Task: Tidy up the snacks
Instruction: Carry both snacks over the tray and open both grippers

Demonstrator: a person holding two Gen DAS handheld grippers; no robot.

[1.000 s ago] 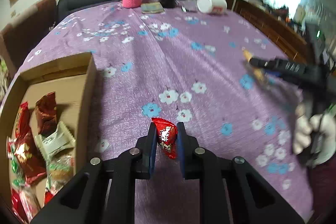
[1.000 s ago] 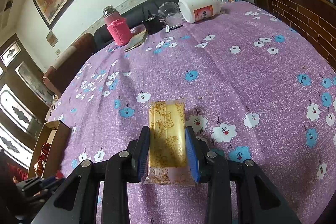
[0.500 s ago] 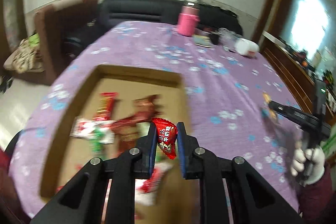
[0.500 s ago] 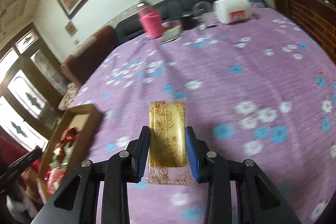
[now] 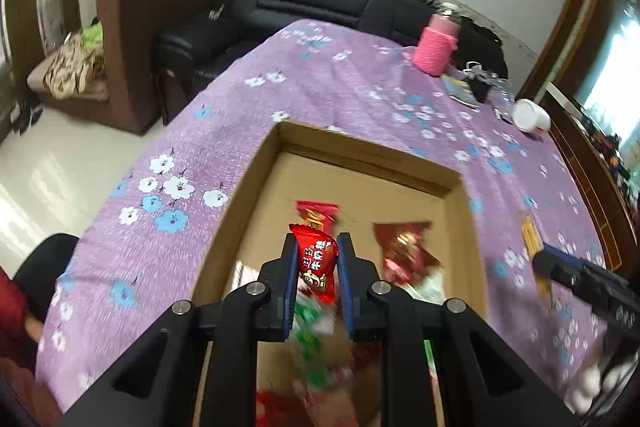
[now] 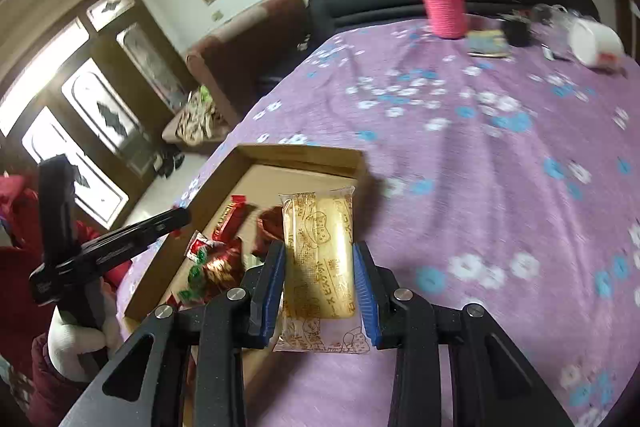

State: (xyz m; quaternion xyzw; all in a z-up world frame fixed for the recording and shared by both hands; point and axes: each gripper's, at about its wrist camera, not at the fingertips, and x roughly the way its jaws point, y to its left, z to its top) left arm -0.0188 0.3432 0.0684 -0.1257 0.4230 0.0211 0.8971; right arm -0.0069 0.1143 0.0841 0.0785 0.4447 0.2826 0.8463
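My left gripper (image 5: 317, 259) is shut on a small red snack packet (image 5: 316, 265) and holds it in the air over the open cardboard box (image 5: 248, 195). Several red and green wrapped snacks (image 5: 402, 255) lie in the box. My right gripper (image 6: 320, 279) is shut on a yellow biscuit packet (image 6: 320, 259) and holds it above the box's right wall (image 6: 304, 153). The left gripper also shows in the right wrist view (image 6: 172, 217), over the box's left side. The right gripper shows at the right of the left wrist view (image 5: 538, 259).
The table has a purple flowered cloth (image 6: 480, 147). At its far end stand a pink-sleeved bottle (image 6: 444, 7), a booklet (image 6: 486, 43), a dark object (image 6: 516, 31) and a white jar on its side (image 6: 596, 41). A brown armchair (image 5: 140, 39) and black sofa (image 5: 320, 3) stand beyond.
Both grippers have swung left with their packets, from over the bare cloth to over the cardboard box. Each grip has stayed shut.
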